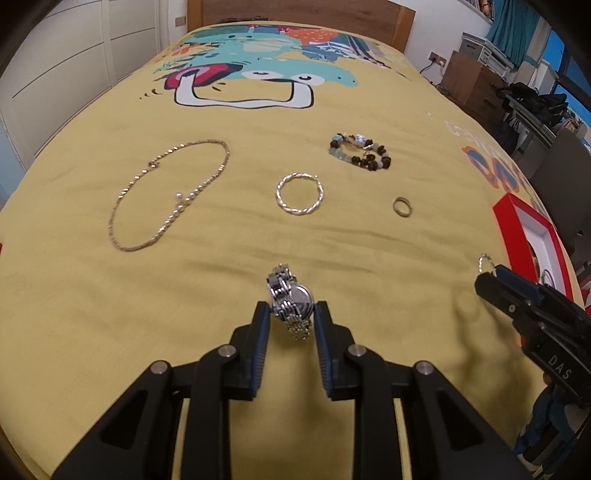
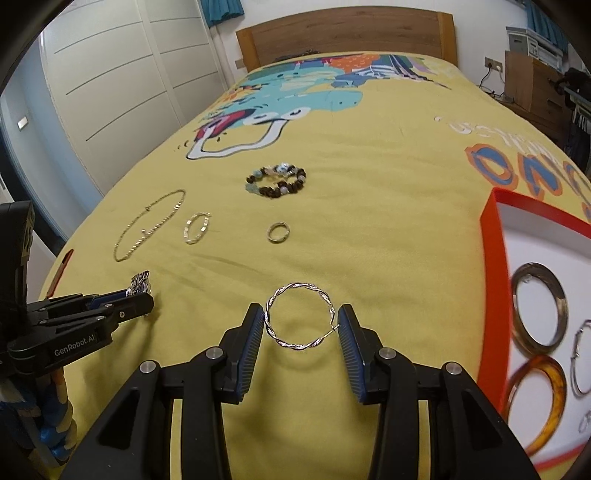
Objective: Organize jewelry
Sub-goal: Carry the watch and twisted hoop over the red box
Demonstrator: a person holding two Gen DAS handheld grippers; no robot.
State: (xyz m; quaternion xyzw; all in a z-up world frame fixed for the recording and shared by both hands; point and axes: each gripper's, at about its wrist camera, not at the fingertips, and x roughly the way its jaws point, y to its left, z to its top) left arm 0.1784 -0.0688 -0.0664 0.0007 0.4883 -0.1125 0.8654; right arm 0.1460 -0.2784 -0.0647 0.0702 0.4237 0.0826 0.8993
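Note:
My left gripper (image 1: 290,314) is shut on a silver metal watch (image 1: 290,299) just above the yellow bedspread; the watch also shows in the right wrist view (image 2: 139,283). My right gripper (image 2: 301,320) is shut on a twisted silver hoop earring (image 2: 300,319), held upright by its two sides; its top edge shows in the left wrist view (image 1: 484,261). A matching twisted hoop (image 1: 300,192), a gold chain necklace (image 1: 168,192), a beaded bracelet (image 1: 360,151) and a small ring (image 1: 402,206) lie on the bed ahead.
A red box with a white inside (image 2: 539,236) sits on the bed at the right and holds a dark bangle (image 2: 539,302), an amber bangle (image 2: 535,402) and a thin silver hoop (image 2: 583,356). White wardrobe doors (image 2: 122,81) stand left, a wooden headboard (image 2: 347,33) behind.

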